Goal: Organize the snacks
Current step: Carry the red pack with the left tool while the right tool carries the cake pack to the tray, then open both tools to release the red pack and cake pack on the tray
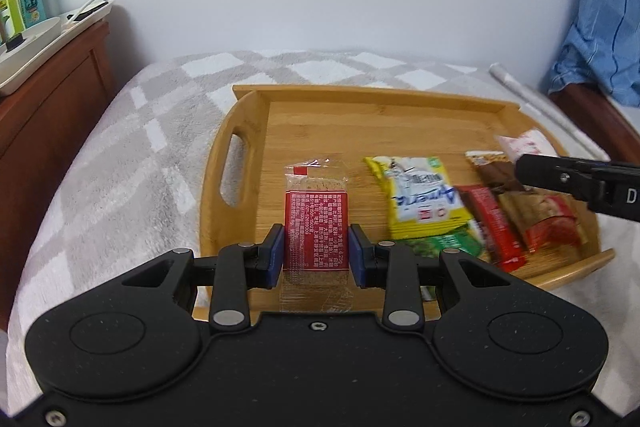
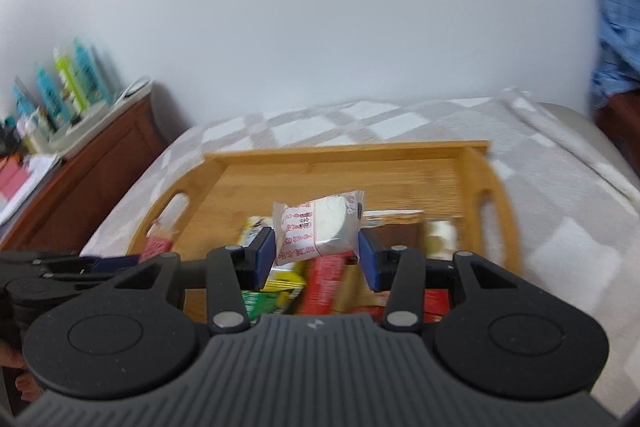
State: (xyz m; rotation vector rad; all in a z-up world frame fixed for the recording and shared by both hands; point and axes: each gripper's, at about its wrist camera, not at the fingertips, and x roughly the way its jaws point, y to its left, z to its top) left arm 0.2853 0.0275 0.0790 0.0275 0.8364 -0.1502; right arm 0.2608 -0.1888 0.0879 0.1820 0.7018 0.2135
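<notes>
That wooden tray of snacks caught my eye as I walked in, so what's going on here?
A person is sorting snacks with a handheld gripper in each hand. The left gripper is shut on a red-labelled clear packet, and the right gripper is shut on a white wrapped snack. Both hang over the wooden tray on the blanket-covered bed, where several packets lie heaped at one end.

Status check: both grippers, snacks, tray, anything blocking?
Left gripper shut on red-label packet. Right gripper shut on white packet. Both over the wooden tray; loose snack pile at its right side. Nothing blocking.
</notes>
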